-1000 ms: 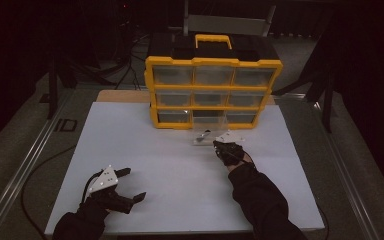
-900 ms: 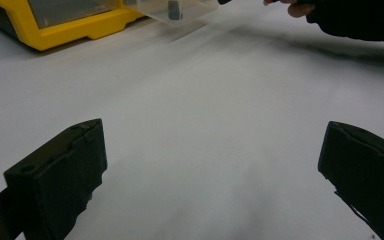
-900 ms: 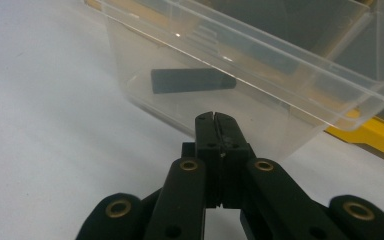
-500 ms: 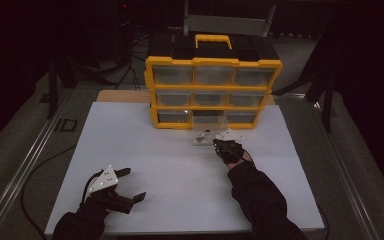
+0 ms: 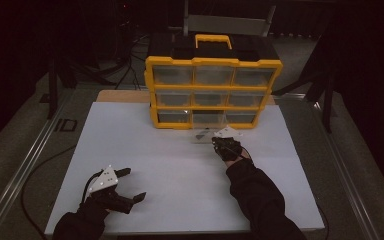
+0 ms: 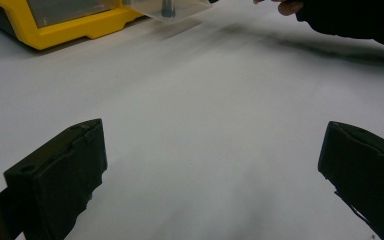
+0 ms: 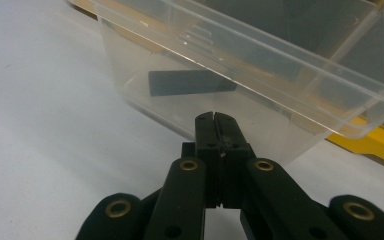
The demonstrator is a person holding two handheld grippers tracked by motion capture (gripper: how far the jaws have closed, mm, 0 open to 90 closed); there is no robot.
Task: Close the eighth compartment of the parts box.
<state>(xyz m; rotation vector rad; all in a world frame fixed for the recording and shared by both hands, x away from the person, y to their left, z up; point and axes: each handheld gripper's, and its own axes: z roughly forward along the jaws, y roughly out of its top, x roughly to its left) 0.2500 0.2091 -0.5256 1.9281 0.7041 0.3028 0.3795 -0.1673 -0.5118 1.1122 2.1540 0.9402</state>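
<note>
Clear plastic drawer [image 7: 240, 75] sits out of the yellow organizer [image 5: 213, 92] at its 6 o'clock; right gripper [image 7: 215, 120], jaws pressed together, seemingly pinches its front lip; next, draw it clear; left gripper [image 5: 125, 184] spread, idle.

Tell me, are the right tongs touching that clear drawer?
Touching. The right gripper view shows the shut right tongs with their tips against the clear drawer's front wall, no gap visible.
</note>
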